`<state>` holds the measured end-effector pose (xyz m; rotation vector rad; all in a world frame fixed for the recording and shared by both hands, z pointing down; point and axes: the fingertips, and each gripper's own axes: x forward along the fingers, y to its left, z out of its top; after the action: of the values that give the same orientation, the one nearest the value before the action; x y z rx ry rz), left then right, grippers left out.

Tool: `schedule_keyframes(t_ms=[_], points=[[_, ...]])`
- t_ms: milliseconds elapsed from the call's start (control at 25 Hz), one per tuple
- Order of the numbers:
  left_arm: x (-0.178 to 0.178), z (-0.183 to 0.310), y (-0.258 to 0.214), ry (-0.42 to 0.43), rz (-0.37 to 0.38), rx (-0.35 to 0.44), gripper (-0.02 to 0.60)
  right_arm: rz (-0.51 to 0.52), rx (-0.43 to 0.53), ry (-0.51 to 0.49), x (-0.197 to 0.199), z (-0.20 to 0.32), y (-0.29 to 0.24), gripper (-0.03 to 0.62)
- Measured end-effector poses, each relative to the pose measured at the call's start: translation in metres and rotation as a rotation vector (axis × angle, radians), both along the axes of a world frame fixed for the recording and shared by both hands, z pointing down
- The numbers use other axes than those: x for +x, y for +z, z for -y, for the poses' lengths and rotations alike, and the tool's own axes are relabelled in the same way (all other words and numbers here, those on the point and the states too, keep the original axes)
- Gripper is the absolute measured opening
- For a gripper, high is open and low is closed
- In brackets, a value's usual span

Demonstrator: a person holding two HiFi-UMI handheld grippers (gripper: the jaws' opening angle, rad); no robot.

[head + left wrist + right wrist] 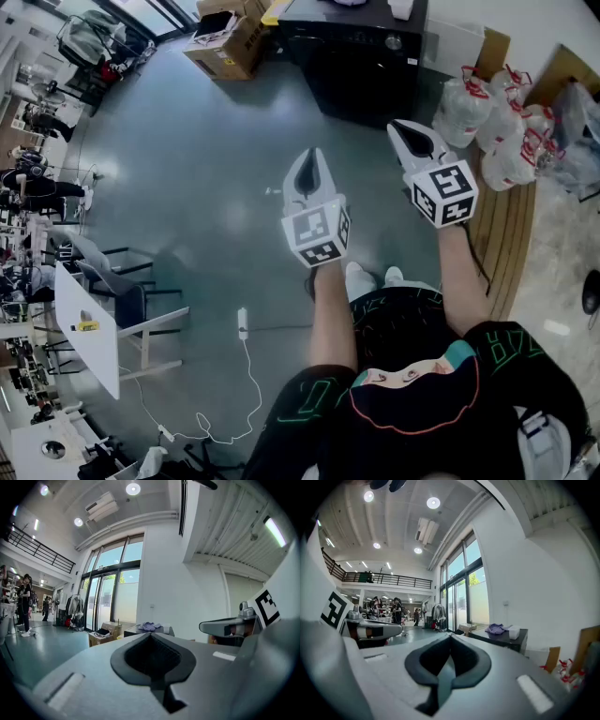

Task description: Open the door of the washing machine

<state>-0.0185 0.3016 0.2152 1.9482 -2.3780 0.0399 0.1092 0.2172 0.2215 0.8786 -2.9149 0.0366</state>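
Washing machine (356, 70) well beyond right gripper (401, 130)

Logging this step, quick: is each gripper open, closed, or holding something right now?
Left gripper: closed, nothing between its jaws.
Right gripper: closed, nothing between its jaws.

No word, brand or number is legible in any view; the left gripper (313, 155) and the right gripper (401, 127) bear only black-and-white square marker patterns, on the left cube (317, 234) and the right cube (446, 193). Print on the cardboard box (228, 45), red print on the plastic bags (492, 127) and green outlined figures on the person's dark clothing (412, 441) are too small to read.
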Motion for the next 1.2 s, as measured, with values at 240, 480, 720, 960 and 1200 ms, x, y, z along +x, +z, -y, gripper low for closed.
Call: schedule_keyframes(t_ms=[240, 480, 720, 960, 1200], points=[[0.013, 0.008, -0.006, -0.005, 0.014, 0.007, 0.009, 0.033, 0.019, -0.026, 0.013, 0.003, -0.010, 0.003], [0.015, 0.029, -0.009, -0.024, 0.035, 0.004, 0.011, 0.065, 0.054, 0.008, 0.028, 0.034, -0.024, 0.003], [-0.014, 0.037, -0.008, -0.063, 0.043, -0.019, 0.009, 0.089, 0.025, 0.041, 0.021, 0.065, -0.022, 0.003], [-0.051, 0.071, 0.024, -0.088, -0.005, -0.047, 0.011, 0.047, 0.001, 0.058, 0.002, 0.103, 0.007, 0.003], [-0.090, 0.164, 0.069, -0.052, -0.052, -0.086, 0.010, 0.013, -0.044, 0.140, -0.020, 0.197, 0.046, 0.003]])
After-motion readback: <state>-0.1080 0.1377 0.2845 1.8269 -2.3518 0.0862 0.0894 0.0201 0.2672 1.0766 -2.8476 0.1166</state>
